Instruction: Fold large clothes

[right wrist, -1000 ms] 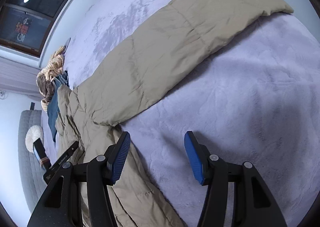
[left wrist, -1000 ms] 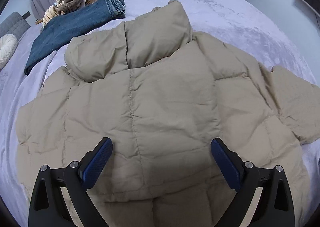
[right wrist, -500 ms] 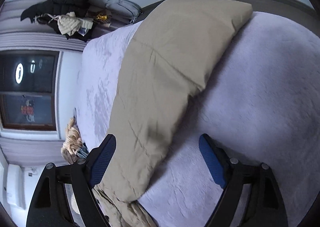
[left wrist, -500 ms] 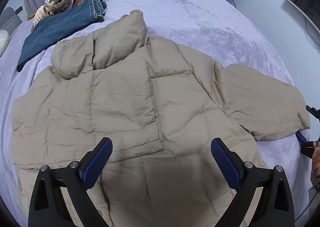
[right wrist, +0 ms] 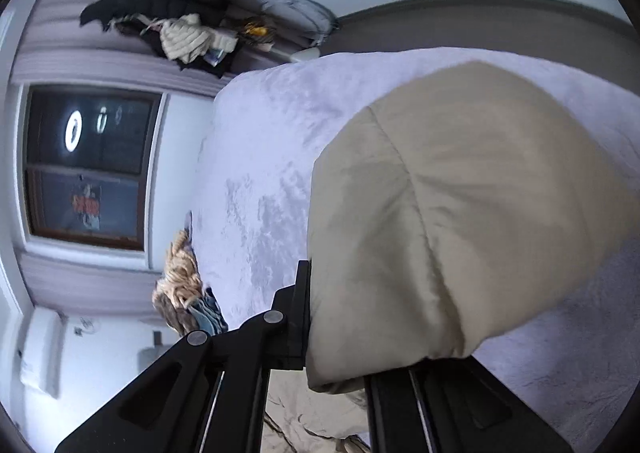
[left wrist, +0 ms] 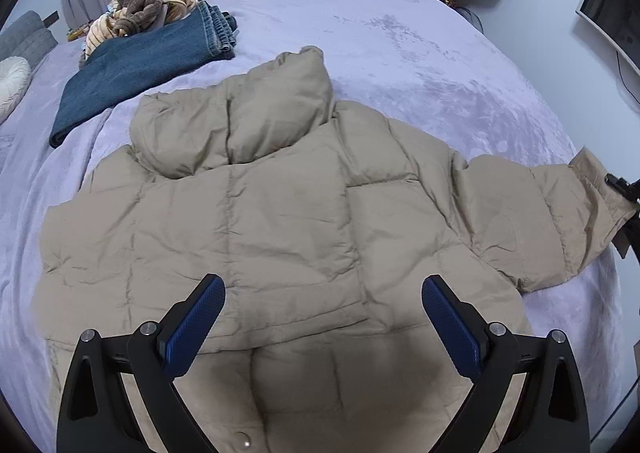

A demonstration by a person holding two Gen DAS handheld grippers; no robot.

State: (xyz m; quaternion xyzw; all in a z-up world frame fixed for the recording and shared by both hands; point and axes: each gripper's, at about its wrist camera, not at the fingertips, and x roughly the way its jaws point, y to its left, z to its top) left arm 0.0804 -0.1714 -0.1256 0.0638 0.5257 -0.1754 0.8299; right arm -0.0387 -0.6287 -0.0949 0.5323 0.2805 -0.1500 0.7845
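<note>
The tan puffer jacket (left wrist: 280, 221) lies spread across the lilac bed (left wrist: 420, 53). The right gripper (right wrist: 336, 341) has just clamped onto its sleeve cuff (right wrist: 460, 213); the left gripper (left wrist: 324, 317) hovers spread, empty. The jacket looks light, puffy and slippery, so cuffs and hems are the best places to grip.

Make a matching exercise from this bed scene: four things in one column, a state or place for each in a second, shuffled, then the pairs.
Things:
1 left gripper
2 right gripper
3 jeans
4 puffer jacket

States:
A shut on the jacket's sleeve cuff
B spread flat in the middle of the bed
C open, nothing between its fingers
D folded beside the striped pile of clothes

Pairs: 1-C, 2-A, 3-D, 4-B
</note>
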